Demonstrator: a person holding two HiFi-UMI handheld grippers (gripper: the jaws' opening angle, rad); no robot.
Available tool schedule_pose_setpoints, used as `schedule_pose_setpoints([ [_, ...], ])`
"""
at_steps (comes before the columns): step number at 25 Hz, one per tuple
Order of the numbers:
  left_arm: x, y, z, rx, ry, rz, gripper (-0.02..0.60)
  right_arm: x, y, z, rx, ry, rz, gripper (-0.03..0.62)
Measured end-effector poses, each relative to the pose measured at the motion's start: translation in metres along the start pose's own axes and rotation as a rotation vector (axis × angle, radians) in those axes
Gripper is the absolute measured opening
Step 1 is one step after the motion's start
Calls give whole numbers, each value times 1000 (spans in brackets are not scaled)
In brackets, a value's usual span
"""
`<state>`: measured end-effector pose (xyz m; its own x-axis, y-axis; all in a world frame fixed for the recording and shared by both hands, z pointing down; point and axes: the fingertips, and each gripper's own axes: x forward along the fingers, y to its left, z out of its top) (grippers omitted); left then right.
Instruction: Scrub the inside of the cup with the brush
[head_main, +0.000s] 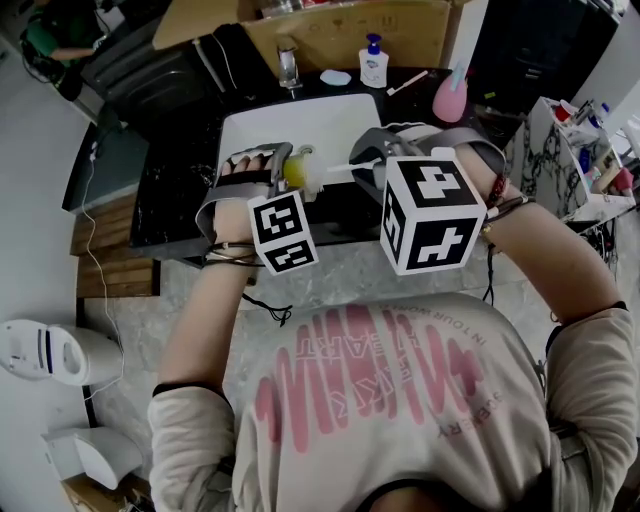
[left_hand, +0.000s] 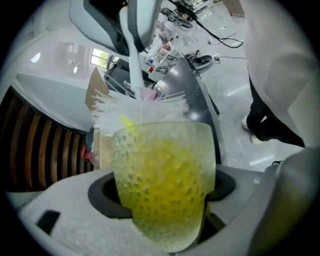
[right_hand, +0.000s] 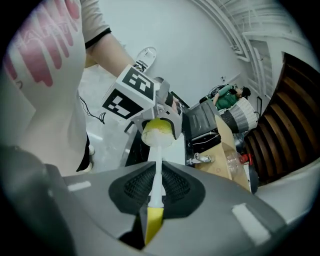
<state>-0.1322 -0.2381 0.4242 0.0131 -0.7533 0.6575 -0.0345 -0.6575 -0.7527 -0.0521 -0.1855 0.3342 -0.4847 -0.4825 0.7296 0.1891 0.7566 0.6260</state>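
Note:
A yellow-green dimpled glass cup (left_hand: 162, 185) lies on its side over the sink, with my left gripper (left_hand: 162, 202) shut on its body. In the head view the cup (head_main: 297, 168) points its mouth toward my right gripper (head_main: 368, 172). The brush has a white handle (right_hand: 157, 172) with a yellow end (right_hand: 152, 222), and my right gripper (right_hand: 155, 200) is shut on it. The white bristles (left_hand: 140, 107) sit at the cup's mouth, and part of the brush head is inside the cup (right_hand: 157, 131). The thin handle (head_main: 340, 170) bridges the two grippers.
A white sink basin (head_main: 300, 120) lies below the grippers, with a faucet (head_main: 289, 68) behind it. A soap bottle (head_main: 374, 62), a pink bottle (head_main: 450, 97) and a small brush (head_main: 406, 83) stand on the dark counter (head_main: 170, 190). White appliances (head_main: 50, 350) sit on the floor at left.

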Motion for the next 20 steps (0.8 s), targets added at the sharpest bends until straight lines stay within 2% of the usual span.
schedule_pose_setpoints([
  [5, -10, -11, 9, 60, -113, -73, 390, -2, 0, -2, 15, -20, 17, 49],
  [9, -25, -9, 18, -4, -243, -119, 389, -1, -2, -4, 68, -63, 45, 50],
  [14, -38, -13, 24, -38, -349, -178, 388, 1, 0, -6, 109, -106, 86, 51],
  [20, -52, -7, 31, -168, -470, -210, 388, 2, 7, -7, 198, -161, 131, 51],
])
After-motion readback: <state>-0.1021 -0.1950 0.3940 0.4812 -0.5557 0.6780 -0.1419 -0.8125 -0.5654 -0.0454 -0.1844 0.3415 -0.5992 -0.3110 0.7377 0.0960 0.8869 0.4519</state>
